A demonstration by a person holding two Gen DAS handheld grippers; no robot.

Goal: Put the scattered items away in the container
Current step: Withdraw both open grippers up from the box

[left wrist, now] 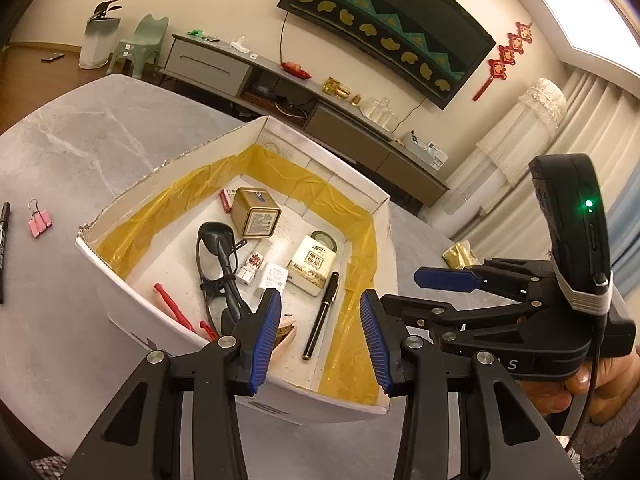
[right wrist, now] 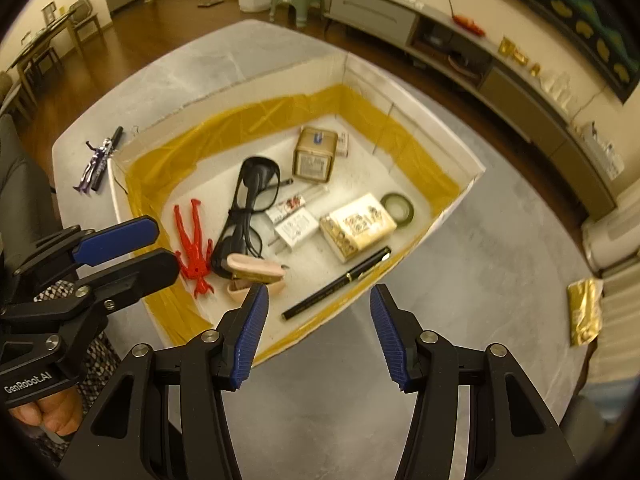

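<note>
On a grey marble-look table (right wrist: 304, 380) in a living room, the white cardboard box lined with yellow tape (right wrist: 416, 240) sits just ahead of both grippers, its long axis running left-near to right-far. It already holds most items. A pink binder clip (left wrist: 39, 218), black marker (left wrist: 3, 248) and purple figurine (right wrist: 95, 162) lie outside, far left; a gold packet (right wrist: 585, 312) lies right. The left gripper (left wrist: 320, 338) and right gripper (right wrist: 318, 334) both gape wide, holding nothing.

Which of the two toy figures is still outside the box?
The purple figure, lying on the table beside a black marker. The red figure already lies inside the box.
</note>
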